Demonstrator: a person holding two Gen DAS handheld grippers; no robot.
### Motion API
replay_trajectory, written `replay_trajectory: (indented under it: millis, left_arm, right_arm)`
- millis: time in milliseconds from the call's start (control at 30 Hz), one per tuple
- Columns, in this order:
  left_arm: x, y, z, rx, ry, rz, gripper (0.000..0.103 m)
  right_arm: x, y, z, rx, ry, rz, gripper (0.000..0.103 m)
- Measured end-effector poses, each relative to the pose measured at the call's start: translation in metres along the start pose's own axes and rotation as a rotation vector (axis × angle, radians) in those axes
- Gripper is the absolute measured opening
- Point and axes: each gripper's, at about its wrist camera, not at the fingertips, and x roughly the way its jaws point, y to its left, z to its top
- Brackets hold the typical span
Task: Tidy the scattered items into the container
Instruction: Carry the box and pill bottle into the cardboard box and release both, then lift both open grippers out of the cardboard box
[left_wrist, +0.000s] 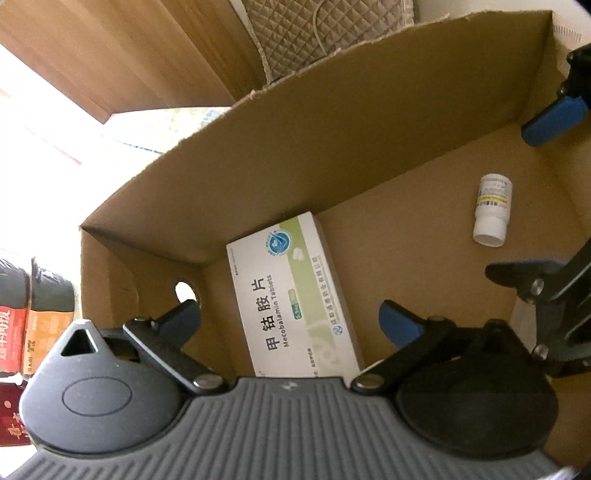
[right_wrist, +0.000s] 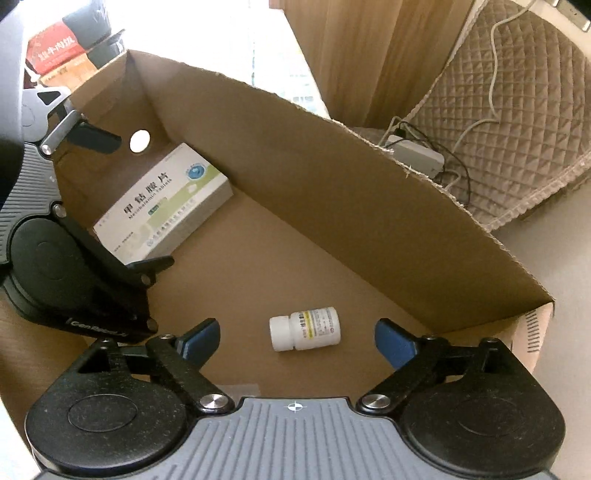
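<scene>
Grippers, left (left_wrist: 290, 321) and right (right_wrist: 297, 338), hover released inside the cardboard box (right_wrist: 332, 177); medicine box (left_wrist: 291, 291) centre-frame between left fingers, pill bottle (right_wrist: 304, 328) between right.

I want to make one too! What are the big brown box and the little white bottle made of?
The big brown box looks like matte corrugated cardboard: its torn top edge is frayed. The little white bottle looks like smooth plastic with a printed paper label, though that's a guess.
</scene>
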Motion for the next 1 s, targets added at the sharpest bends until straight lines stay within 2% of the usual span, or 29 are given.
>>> replay_trajectory:
  millis: [367, 700, 1000]
  left_arm:
    - [-0.026, 0.002, 0.002, -0.013, -0.018, 0.020, 0.102]
    - [-0.060, 0.003, -0.005, -0.050, -0.046, 0.024, 0.102]
    - [-0.094, 0.004, -0.019, -0.095, -0.066, 0.057, 0.102]
  right_arm:
    - [-0.012, -0.008, 0.012, 0.029, -0.032, 0.008, 0.096]
    - [-0.046, -0.008, 0.003, 0.059, -0.074, 0.024, 0.096]
    - [-0.073, 0.000, -0.012, 0.077, -0.102, 0.029, 0.096]
